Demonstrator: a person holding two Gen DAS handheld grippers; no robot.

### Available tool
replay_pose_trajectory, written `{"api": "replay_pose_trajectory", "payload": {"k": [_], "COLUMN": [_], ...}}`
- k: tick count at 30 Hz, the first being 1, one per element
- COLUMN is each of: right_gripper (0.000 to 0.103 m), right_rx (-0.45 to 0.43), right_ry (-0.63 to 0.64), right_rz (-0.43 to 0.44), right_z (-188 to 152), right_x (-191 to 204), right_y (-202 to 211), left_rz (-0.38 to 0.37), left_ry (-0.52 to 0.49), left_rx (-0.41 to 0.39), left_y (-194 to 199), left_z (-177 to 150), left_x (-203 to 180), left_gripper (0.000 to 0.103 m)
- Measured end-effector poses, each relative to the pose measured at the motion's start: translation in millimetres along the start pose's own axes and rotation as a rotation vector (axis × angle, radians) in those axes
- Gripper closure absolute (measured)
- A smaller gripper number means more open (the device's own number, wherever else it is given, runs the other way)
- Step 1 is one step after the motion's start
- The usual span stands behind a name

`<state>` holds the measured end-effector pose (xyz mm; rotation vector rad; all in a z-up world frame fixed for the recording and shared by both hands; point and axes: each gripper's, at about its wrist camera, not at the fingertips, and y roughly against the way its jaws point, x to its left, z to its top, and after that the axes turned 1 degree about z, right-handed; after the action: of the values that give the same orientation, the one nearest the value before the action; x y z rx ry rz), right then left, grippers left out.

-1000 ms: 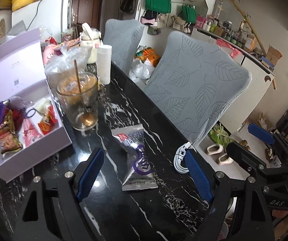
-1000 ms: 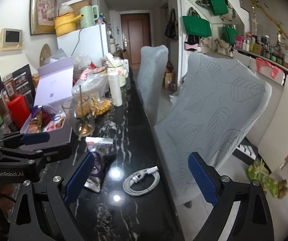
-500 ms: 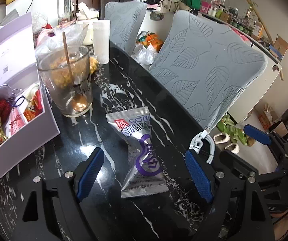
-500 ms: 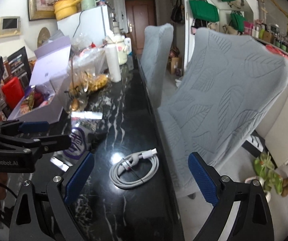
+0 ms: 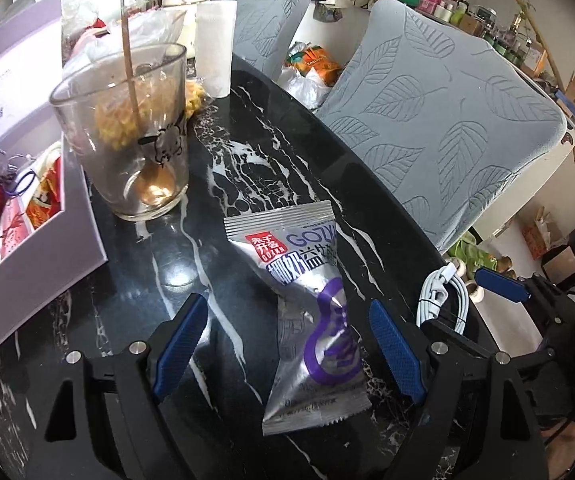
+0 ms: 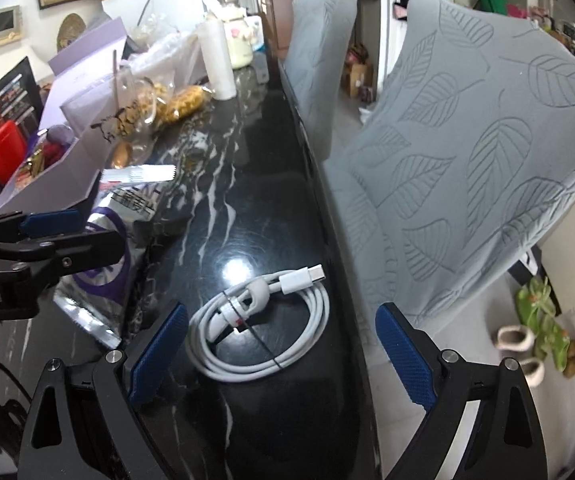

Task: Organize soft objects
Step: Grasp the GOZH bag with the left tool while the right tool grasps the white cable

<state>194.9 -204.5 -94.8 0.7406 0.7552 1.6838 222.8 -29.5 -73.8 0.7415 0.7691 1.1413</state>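
A silver and purple snack packet [image 5: 311, 312] lies flat on the black marble table [image 5: 247, 160]. My left gripper [image 5: 287, 344] is open, low over the table, its blue pads on either side of the packet's lower half. The packet also shows in the right wrist view [image 6: 103, 272], partly behind the left gripper's fingers [image 6: 47, 220]. A coiled white cable [image 6: 259, 328] lies near the table's right edge, also in the left wrist view [image 5: 443, 296]. My right gripper [image 6: 281, 356] is open, with the coil between its pads.
A lilac box [image 5: 35, 240] with several snack packs stands open at the left. A glass [image 5: 127, 132] with a spoon stands beside it. A white roll [image 5: 215, 48] and bags sit further back. Two grey leaf-pattern chairs [image 5: 439, 120] line the table's right edge.
Both grippers have moved forward and down. The snack packet now lies between the left pads and the cable coil between the right pads. Both stay open.
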Motion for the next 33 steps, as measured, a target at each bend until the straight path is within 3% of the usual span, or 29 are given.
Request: {"api": "replay_pose_trajectory", "payload": {"k": [8, 12, 15, 16, 19, 25, 26, 33], "right_gripper": [0.007, 0.008, 0.017, 0.025, 0.028, 0.028, 0.028, 0.028], "right_rx": [0.053, 0.047, 0.031, 0.019, 0.010, -0.021, -0.028, -0.066], "right_ry": [-0.021, -0.009, -0.025, -0.040, -0.069, -0.041, -0.041, -0.018], "right_rz": [0.032, 0.019, 0.017, 0.015, 0.036, 0.039, 0.045, 0.051], "right_z": [2.4, 1.8, 1.0, 0.6, 0.5, -1.0, -0.8, 2.5], "right_x": [-0.1, 1.8, -2.7, -6.2, -13.7, -8.9, -8.6, -2.3], "right_y": [-12.9, -13.2, -10.3, -8.2, -7.0, -2.6, -1.0, 9.8], "left_rz": [-0.084, -0.072, -0.059, -0.058, -0.060, -0.077, -0.076, -0.077], "left_ry": [0.036, 0.019, 0.006, 0.002, -0.012, -0.030, -0.033, -0.063], "left_rx": [0.081, 0.072, 0.061, 0.057, 0.046, 0.036, 0.033, 0.000], "left_y": [-21.1, -23.3, -28.1, -28.9, -31.3, -30.9, -30.3, -24.6], "left_z": [3.3, 7.0, 10.2, 10.5, 11.1, 9.7, 9.4, 8.6], "left_x": [0.8, -2.6, -5.5, -6.9, -10.0, -15.7, -16.2, -19.5], "left_gripper": [0.020, 0.020, 0.020, 0.020, 0.020, 0.049, 0.058, 0.063]}}
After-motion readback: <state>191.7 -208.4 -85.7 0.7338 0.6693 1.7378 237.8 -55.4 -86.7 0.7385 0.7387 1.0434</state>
